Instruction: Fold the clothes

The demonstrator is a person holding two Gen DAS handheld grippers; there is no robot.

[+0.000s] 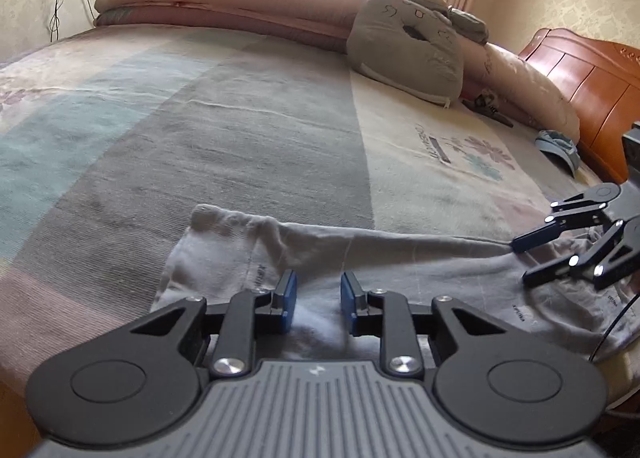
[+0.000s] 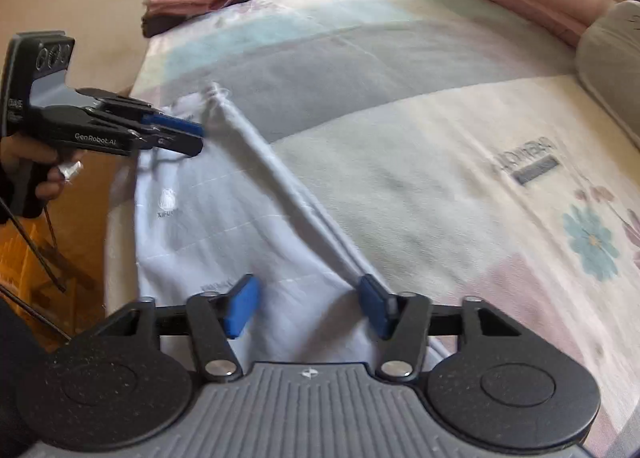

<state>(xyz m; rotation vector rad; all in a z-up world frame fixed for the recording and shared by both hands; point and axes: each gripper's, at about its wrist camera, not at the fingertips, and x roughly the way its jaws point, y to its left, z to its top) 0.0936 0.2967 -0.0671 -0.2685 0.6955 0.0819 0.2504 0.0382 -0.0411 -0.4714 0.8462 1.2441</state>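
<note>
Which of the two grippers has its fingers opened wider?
The right gripper: its blue pads stand far apart over the pale grey garment. The left gripper shows a clearly narrower gap.

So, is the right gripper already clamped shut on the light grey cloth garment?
No, the right gripper stands open, blue pads apart over the light grey garment.

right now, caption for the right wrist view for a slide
Both claws, right and left, open over a pale garment on the bed.
</note>
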